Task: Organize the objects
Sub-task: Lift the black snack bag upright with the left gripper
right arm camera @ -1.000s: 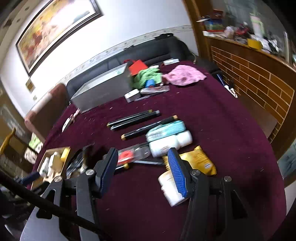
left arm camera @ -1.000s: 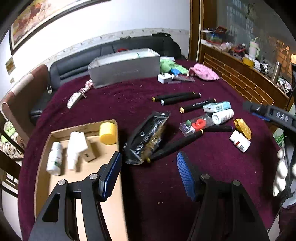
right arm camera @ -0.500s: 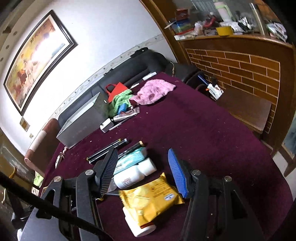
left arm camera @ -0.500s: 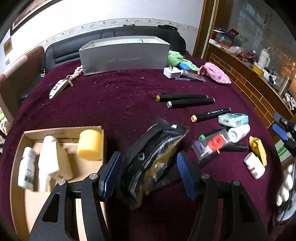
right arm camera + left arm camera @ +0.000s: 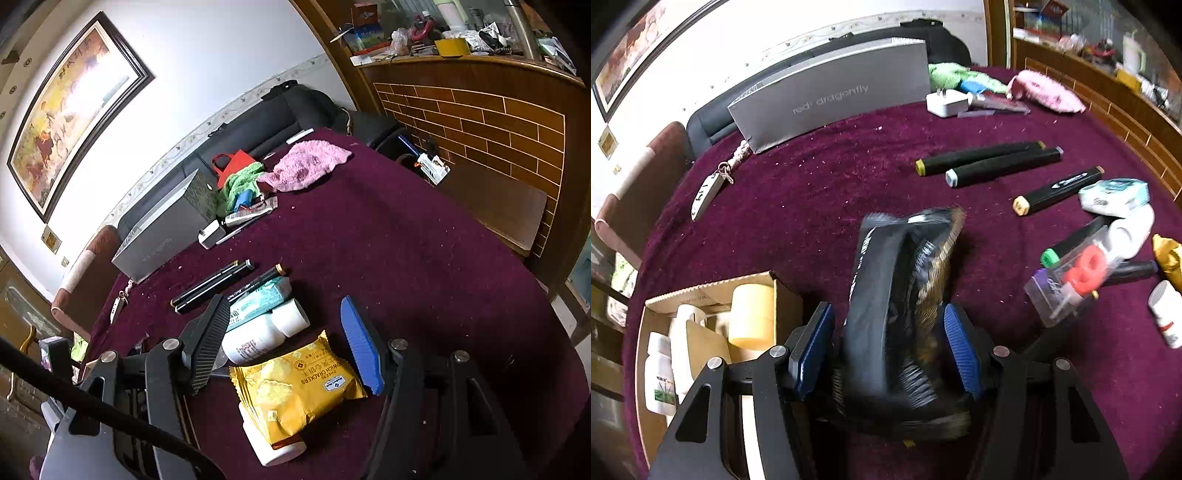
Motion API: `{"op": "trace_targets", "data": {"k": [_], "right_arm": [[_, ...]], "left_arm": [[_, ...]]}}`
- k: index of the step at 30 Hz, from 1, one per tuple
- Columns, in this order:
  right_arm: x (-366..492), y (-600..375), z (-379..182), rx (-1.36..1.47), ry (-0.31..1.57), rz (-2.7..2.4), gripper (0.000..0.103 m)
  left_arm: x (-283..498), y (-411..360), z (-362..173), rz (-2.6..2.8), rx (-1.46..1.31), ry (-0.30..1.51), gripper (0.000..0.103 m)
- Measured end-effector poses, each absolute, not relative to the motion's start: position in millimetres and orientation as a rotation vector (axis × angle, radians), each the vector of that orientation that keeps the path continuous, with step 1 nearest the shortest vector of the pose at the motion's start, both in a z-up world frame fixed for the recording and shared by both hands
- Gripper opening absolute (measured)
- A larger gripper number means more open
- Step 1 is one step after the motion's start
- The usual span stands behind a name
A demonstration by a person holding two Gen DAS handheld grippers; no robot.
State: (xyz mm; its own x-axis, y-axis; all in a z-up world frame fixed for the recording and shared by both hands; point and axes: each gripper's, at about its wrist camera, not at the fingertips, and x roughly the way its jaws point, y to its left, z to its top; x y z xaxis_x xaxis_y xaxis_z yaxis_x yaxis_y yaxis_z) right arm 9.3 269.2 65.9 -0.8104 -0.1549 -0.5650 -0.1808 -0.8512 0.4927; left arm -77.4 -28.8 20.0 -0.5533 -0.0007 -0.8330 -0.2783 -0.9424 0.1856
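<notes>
On grey box (image 5: 831, 99): "red dragonfly" (yellow packet (image 5: 295, 384): "crackers").

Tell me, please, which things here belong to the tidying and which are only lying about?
Tidying: black snack bag between the left gripper; cardboard box; yellow cracker packet between the opening right gripper; markers; white bottle.

Lying about: grey box; pink cloth; charger.

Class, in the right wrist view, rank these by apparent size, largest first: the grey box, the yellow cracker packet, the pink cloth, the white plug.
1. Grey box.
2. Yellow cracker packet and pink cloth: look alike; the packet lies nearer the camera, so unranked.
3. White plug.
</notes>
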Motion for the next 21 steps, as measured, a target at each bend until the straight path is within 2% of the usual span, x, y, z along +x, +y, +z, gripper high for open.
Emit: {"op": "trace_targets", "data": {"k": [5,7,10,12,21], "right_arm": [[9,268,64,-0.972,0.831,2.850,0.062],[8,268,63,-0.987,0.840,2.848,0.062],[6,269,61,-1.002,0.852,2.845,0.062],[6,270,61,-0.999,0.851,2.843,0.062],[6,268,59,-1.015,0.837,2.840,0.062]], "left_arm": [[-77,-26,40,2.676,-1.304,0.491,0.056],[-80,-24,43,2.688,-1.288,0.569,0.056],[-93,-23,32,2.656,-1.376,0.640,0.056],[-98,-21,27,2.648,-1.397,0.633,0.062],[-101,-7,17,2.606,-1.407,0.658,0.066]]}}
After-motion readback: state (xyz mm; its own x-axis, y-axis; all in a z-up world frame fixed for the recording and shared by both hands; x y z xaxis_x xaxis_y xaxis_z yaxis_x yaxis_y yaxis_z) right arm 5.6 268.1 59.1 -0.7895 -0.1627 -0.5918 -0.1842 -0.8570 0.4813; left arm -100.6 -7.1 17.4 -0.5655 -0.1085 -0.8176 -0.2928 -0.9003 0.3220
